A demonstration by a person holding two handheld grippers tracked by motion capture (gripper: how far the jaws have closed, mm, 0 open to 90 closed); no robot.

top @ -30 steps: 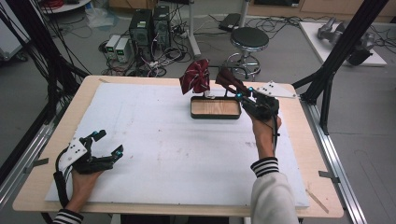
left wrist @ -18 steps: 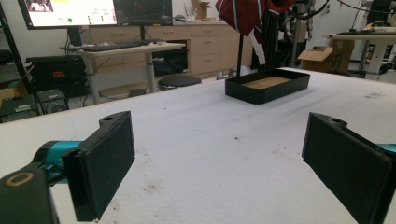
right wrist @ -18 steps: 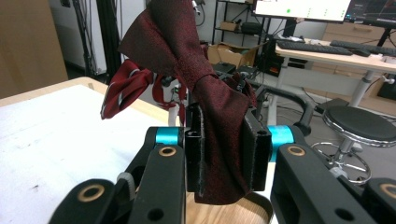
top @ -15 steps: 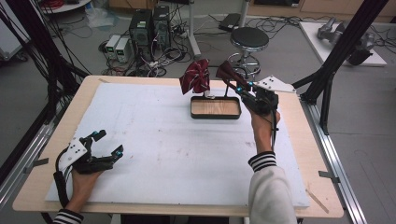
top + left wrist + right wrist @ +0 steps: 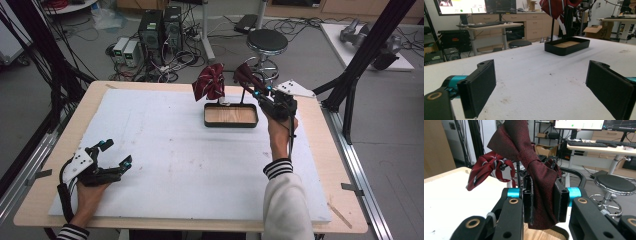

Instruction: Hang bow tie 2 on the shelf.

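Observation:
A dark red bow tie (image 5: 245,75) is clamped in my right gripper (image 5: 255,90), held just above the right end of a black tray (image 5: 231,123) with a wooden floor. In the right gripper view the pads press both sides of the dark red bow tie (image 5: 524,147), so the right gripper (image 5: 543,200) is shut on it. A striped red bow tie (image 5: 210,82) hangs on a thin black stand (image 5: 223,97) rising from the tray, just left of the held one. My left gripper (image 5: 116,152) rests open on the white mat at the front left, nothing between its pads (image 5: 477,90).
A white foam mat (image 5: 180,155) covers most of the wooden table. Beyond the far edge stand a round stool (image 5: 267,42), computer cases (image 5: 160,25) and loose cables. Black frame posts (image 5: 370,50) rise at the right.
My right gripper has shifted a little up and toward the far edge with the dark red bow tie still in it. The left gripper has stayed put.

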